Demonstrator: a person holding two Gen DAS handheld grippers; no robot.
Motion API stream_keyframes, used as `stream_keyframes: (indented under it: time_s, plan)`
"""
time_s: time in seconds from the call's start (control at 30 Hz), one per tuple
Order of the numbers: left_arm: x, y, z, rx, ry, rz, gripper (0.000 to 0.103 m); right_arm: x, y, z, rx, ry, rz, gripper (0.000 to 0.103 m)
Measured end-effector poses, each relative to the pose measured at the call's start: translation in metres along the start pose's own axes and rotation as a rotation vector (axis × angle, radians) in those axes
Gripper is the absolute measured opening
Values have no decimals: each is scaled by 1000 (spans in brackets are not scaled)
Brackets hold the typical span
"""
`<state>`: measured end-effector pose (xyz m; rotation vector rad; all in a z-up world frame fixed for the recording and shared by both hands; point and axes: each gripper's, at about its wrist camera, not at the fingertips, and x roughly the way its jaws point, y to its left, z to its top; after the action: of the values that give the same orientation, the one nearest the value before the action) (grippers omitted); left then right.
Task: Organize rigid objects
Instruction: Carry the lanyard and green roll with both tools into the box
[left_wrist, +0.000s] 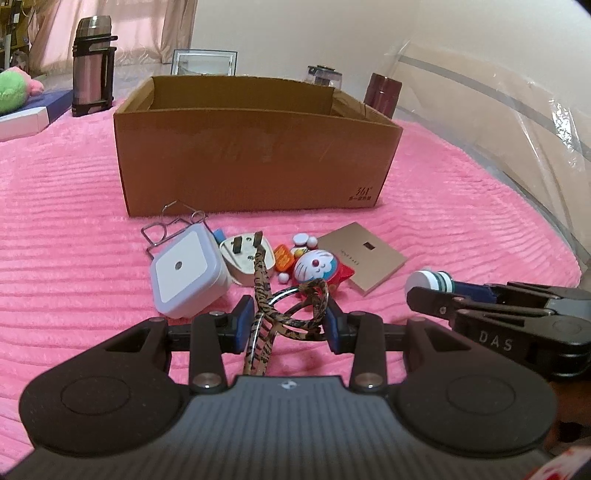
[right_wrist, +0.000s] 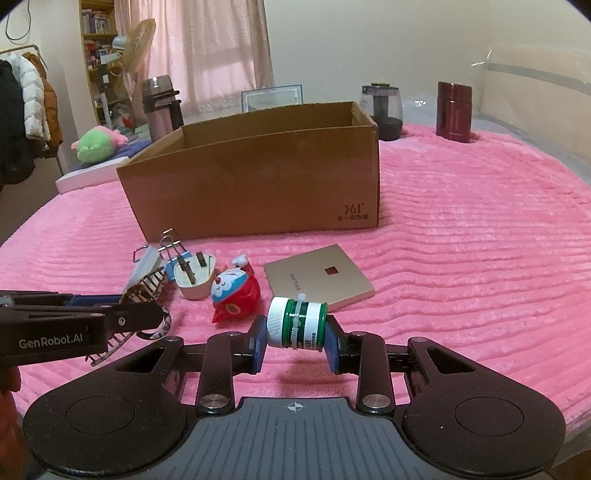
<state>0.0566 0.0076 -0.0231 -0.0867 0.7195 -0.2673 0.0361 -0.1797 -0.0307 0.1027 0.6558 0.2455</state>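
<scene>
An open cardboard box (left_wrist: 251, 158) stands on the pink blanket; it also shows in the right wrist view (right_wrist: 258, 188). In front of it lie a white square night light (left_wrist: 186, 273), a white plug (left_wrist: 245, 260), a Doraemon toy (left_wrist: 314, 267) and a flat gold box (left_wrist: 364, 256). My left gripper (left_wrist: 286, 323) is shut on a leopard-pattern hair claw clip (left_wrist: 288, 314), seen from the side in the right wrist view (right_wrist: 147, 295). My right gripper (right_wrist: 295, 338) is shut on a small green bottle with a white cap (right_wrist: 297, 326), held sideways just above the blanket.
A metal binder clip (left_wrist: 177, 225) lies behind the night light. Behind the box stand a steel thermos (left_wrist: 92, 66), a picture frame (left_wrist: 205, 62), a dark jar (right_wrist: 382, 110) and a maroon flask (right_wrist: 454, 112). A green plush toy (right_wrist: 98, 144) lies at far left.
</scene>
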Motion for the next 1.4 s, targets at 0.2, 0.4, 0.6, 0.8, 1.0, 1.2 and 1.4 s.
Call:
stream_keyframes:
  time_s: [0.2,0.4,0.6,0.8,1.0,1.2,1.4]
  plan:
    - [-4,-4,5,11,-6,3,34,-6,-1,5,-9,-8,11,29]
    - [-8,-8,18,44,-19,4,34,-7,-2,15,-35,-13,31,29]
    - [-12,-9,43,89,-43,-3,34,-7,-4,35,-62,-36,42,29]
    - [-18,-5,73,116,-70,-25,34,-6,-7,69,-93,-70,63,29]
    - [-21,3,109,145,-92,-41,34,0,-10,112,-121,-87,95,29]
    - [-19,13,155,185,-106,-51,34,17,-13,165,-177,-102,113,29]
    - [9,23,207,249,-82,-31,34,50,-12,216,-235,-88,144,29]
